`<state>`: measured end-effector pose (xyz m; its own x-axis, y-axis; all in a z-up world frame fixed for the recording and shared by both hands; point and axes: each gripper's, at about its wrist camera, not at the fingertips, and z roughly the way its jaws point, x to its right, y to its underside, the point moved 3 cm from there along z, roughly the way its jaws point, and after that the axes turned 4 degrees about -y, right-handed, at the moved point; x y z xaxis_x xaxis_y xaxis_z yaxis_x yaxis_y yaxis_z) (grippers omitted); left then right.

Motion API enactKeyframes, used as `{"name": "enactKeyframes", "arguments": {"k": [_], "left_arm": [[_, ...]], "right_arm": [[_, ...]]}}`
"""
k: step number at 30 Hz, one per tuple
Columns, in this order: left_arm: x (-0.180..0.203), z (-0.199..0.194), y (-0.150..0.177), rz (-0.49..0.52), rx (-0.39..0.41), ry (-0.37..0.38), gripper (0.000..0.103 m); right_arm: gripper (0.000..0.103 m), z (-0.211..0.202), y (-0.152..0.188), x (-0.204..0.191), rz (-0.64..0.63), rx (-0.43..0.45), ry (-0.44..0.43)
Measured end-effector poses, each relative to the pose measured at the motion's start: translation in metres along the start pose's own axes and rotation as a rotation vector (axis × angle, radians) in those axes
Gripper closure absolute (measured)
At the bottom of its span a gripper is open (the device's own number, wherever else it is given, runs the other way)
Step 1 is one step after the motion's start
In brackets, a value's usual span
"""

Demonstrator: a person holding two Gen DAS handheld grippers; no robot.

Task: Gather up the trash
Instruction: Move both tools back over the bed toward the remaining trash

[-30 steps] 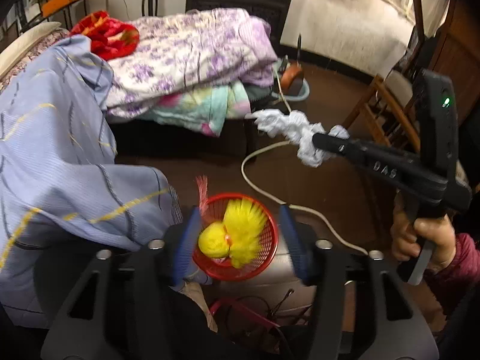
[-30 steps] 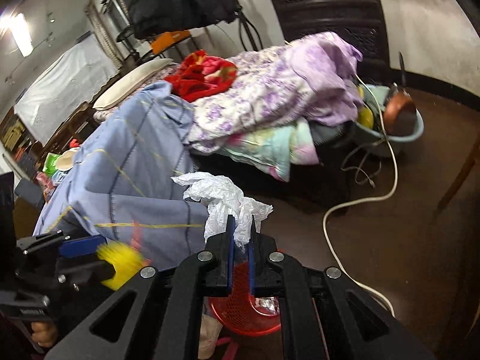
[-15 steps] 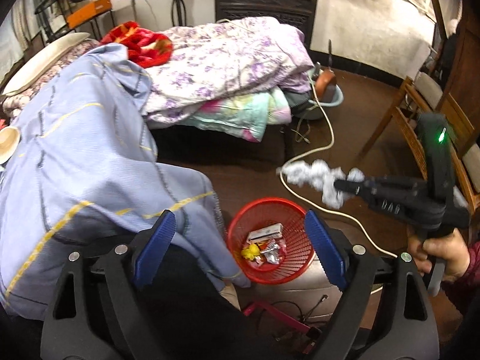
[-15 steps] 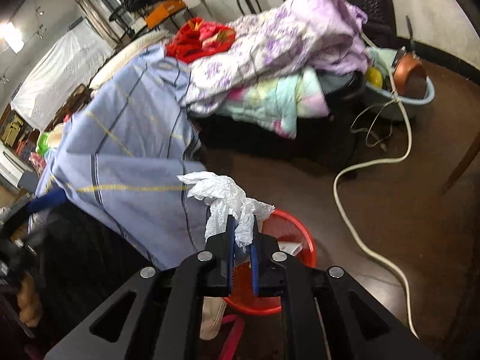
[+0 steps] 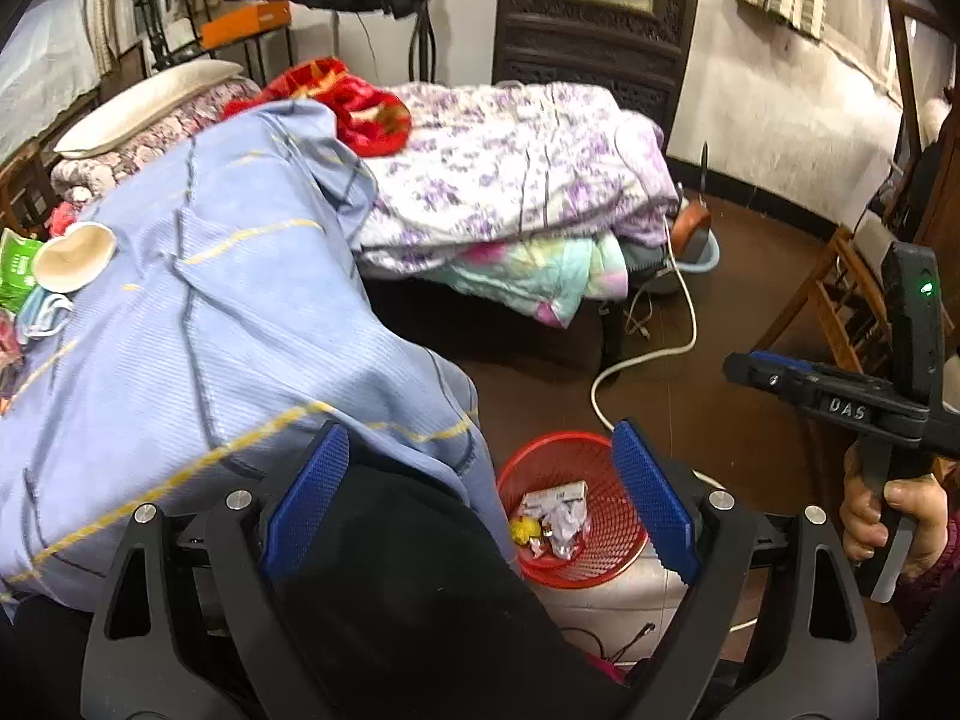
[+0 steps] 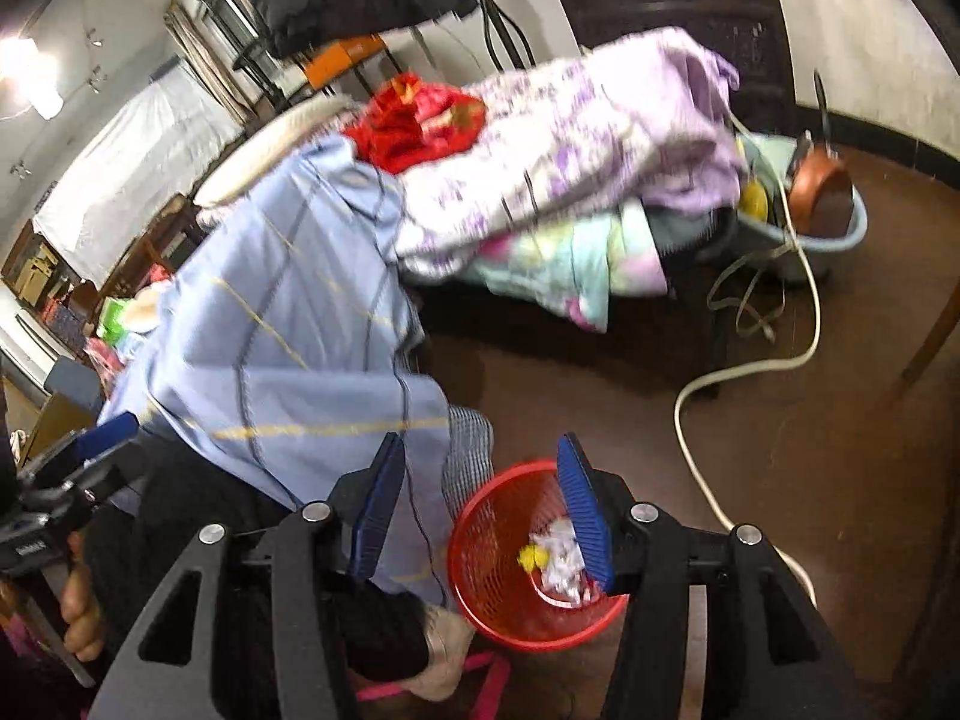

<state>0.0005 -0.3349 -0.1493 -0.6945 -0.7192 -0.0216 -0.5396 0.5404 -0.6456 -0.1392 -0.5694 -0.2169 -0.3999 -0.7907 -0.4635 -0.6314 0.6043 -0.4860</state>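
A red mesh basket [image 5: 606, 564] stands on the floor by the bed and also shows in the right wrist view [image 6: 480, 570]. It holds white crumpled paper [image 6: 561, 552], a yellow wrapper [image 5: 523, 529] and a small carton [image 5: 555, 495]. My left gripper [image 5: 480, 510] is open and empty above the bed's edge, left of the basket. My right gripper [image 6: 480, 504] is open and empty just above the basket; it also shows in the left wrist view [image 5: 744, 369]. A paper cup [image 5: 72, 255], a green packet [image 5: 15, 267] and a face mask [image 5: 42, 312] lie on the blue blanket [image 5: 210, 312].
Piled quilts [image 5: 510, 168] cover the bed. A white cable [image 5: 678, 324] runs across the brown floor. A blue basin [image 6: 822, 222] with a copper pot stands behind the bed. A wooden chair [image 5: 840, 294] stands at the right.
My right gripper opened over the basket and the white crumpled paper dropped in. My left gripper let the yellow wrapper fall in earlier and has drawn back and up, wide open.
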Motion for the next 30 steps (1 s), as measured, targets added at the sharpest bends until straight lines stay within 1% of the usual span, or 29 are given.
{"name": "enactKeyframes", "arguments": {"k": [5, 9, 12, 16, 19, 22, 26, 28, 30], "left_arm": [[-0.013, -0.026, -0.003, -0.026, 0.058, -0.02, 0.015], [-0.03, -0.054, 0.0, -0.06, 0.112, -0.042, 0.013], [-0.048, -0.074, 0.005, -0.092, 0.15, -0.059, 0.012], [-0.075, -0.095, 0.016, -0.145, 0.192, -0.092, 0.01], [-0.105, -0.108, 0.026, -0.204, 0.215, -0.129, 0.009], [-0.136, -0.113, 0.038, -0.264, 0.224, -0.167, 0.008], [-0.179, -0.114, 0.054, -0.339, 0.222, -0.23, 0.008], [-0.208, -0.11, 0.064, -0.393, 0.21, -0.267, 0.008], [-0.235, -0.108, 0.07, -0.442, 0.204, -0.282, 0.008]], "right_arm": [[0.051, -0.02, -0.016, -0.028, -0.05, 0.052, -0.024], [0.051, -0.038, -0.028, -0.062, -0.113, 0.089, -0.051], [0.05, -0.048, -0.033, -0.09, -0.16, 0.11, -0.072], [0.046, -0.057, -0.035, -0.13, -0.222, 0.131, -0.098], [0.042, -0.061, -0.034, -0.161, -0.268, 0.141, -0.127], [0.038, -0.054, -0.03, -0.19, -0.295, 0.136, -0.159], [0.038, -0.033, -0.024, -0.221, -0.304, 0.094, -0.203], [0.038, -0.015, -0.018, -0.24, -0.306, 0.058, -0.228], [0.038, -0.001, -0.014, -0.253, -0.318, 0.026, -0.242]]}}
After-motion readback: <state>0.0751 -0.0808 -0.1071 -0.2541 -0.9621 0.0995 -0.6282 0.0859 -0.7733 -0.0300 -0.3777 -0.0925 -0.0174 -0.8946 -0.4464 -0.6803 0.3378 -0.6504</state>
